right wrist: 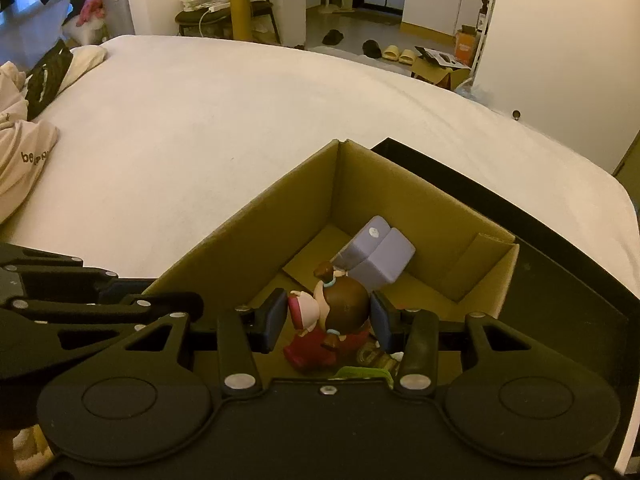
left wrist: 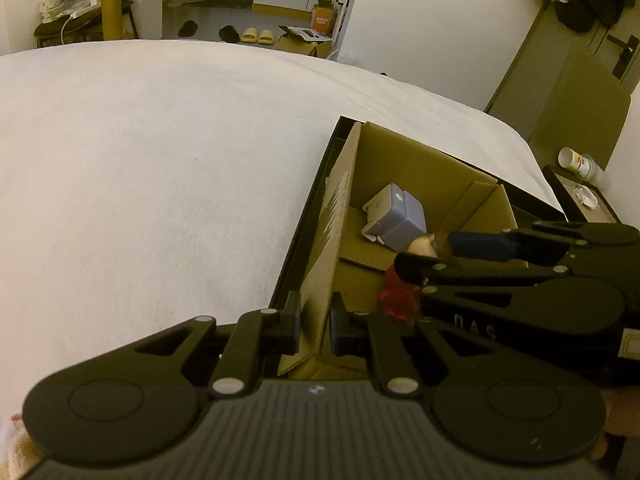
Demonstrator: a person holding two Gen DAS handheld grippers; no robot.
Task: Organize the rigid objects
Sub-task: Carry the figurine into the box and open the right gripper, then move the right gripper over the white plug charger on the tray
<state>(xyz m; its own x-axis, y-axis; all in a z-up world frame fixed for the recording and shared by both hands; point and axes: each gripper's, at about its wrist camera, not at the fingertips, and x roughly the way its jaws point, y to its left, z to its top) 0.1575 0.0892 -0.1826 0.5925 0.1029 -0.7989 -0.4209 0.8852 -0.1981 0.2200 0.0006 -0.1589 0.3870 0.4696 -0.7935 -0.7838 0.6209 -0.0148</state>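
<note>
Left gripper (left wrist: 314, 326): jaws clenched on near wall of cardboard box (left wrist: 416, 160), wall pinched between pads, box steadied. Purple block (right wrist: 374, 254) already lodged inside, ahead of right jaws. Right gripper (right wrist: 326, 322): figurine (right wrist: 336, 322) grasped between pads, held low inside box; release judged outstanding. Box walls close either side of right jaws; open room only upward. Nothing else to sort seen on bed (right wrist: 200, 120).

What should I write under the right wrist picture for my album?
Right tongs hold a toy figurine inside the cardboard box, beside a purple block.
</note>
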